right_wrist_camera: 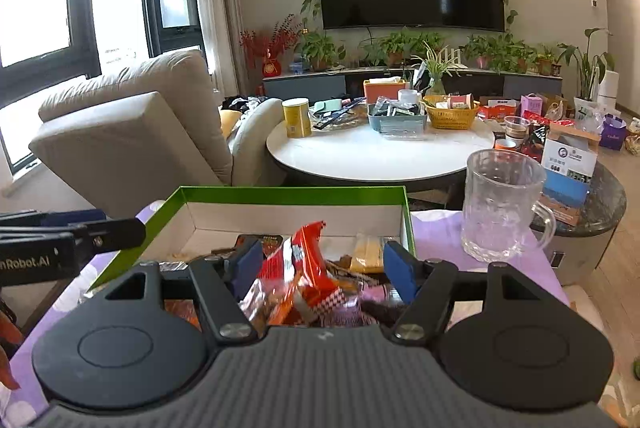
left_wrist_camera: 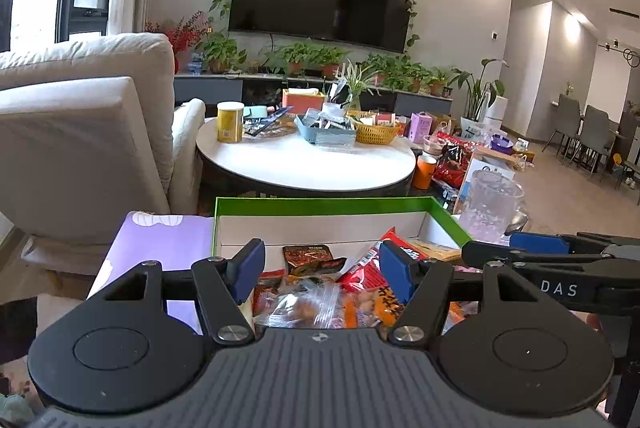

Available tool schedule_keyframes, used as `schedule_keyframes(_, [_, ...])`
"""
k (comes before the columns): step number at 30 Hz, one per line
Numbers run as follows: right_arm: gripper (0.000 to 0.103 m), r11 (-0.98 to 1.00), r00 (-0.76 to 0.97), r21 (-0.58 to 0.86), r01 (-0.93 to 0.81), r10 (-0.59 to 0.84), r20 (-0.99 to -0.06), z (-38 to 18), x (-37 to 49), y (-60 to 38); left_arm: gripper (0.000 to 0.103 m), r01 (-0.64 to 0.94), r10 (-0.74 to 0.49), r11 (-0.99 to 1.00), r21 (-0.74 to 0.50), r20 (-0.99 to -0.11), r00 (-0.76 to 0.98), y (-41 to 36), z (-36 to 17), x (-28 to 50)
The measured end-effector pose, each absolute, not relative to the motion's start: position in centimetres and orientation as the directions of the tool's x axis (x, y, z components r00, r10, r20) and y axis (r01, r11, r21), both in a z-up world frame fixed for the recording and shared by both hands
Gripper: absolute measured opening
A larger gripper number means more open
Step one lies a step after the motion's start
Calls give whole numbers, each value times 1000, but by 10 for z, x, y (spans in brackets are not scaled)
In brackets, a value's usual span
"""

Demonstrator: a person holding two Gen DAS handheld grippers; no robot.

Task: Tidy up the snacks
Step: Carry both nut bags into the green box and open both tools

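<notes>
Crinkly, glossy plastic on the red snack packet (right_wrist_camera: 304, 260) at centre frame, catching the light, and a clear, shiny zip bag (left_wrist_camera: 308, 304) low in the left wrist view. The green box (right_wrist_camera: 280, 193) around them looks like smooth cardboard, matt white inside. Under it, a lilac cloth (left_wrist_camera: 160, 248), soft and matt. At right, the mug (right_wrist_camera: 500, 203) is clear pressed glass with a dimpled, sparkling wall. The fingers (right_wrist_camera: 400, 272) carry matt blue pads on black plastic links with bright metal rivets. Beyond, the round surface (right_wrist_camera: 360, 155) is smooth, glossy white, and the armchair (right_wrist_camera: 132, 131) is beige woven fabric.
</notes>
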State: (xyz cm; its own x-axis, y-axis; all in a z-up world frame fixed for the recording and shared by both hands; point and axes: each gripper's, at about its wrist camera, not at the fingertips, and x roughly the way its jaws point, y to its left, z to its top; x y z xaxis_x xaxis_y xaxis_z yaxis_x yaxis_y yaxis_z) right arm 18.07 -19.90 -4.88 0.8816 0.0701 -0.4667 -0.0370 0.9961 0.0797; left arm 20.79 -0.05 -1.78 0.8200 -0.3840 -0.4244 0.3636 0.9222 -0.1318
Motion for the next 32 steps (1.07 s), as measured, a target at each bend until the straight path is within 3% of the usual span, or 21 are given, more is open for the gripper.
schedule_keyframes(10, [49,996,906,67,-58,80,-416,-22,141,-187,60,316,-319,946,-74,-389,864,5,4,156])
schedule_keyframes(15, [49,996,918,63,-70,89,-385,-12,121,-181,59,223,-197,974,31,-361,912,4,14,124])
schedule_keyframes(18, [49,995,925,64,-77,96,-369,-9,107,-178,59,173,-162,985,6,-332,929,10,17,105])
schedule_keyframes(23, [49,995,932,55,-81,95,-349,-8,88,-174,59,215,-226,974,-68,-351,909,20,16,89])
schedule_keyframes(32, [49,995,933,62,-79,96,-347,-12,64,-172,59,211,-201,977,-8,-339,919,14,14,63])
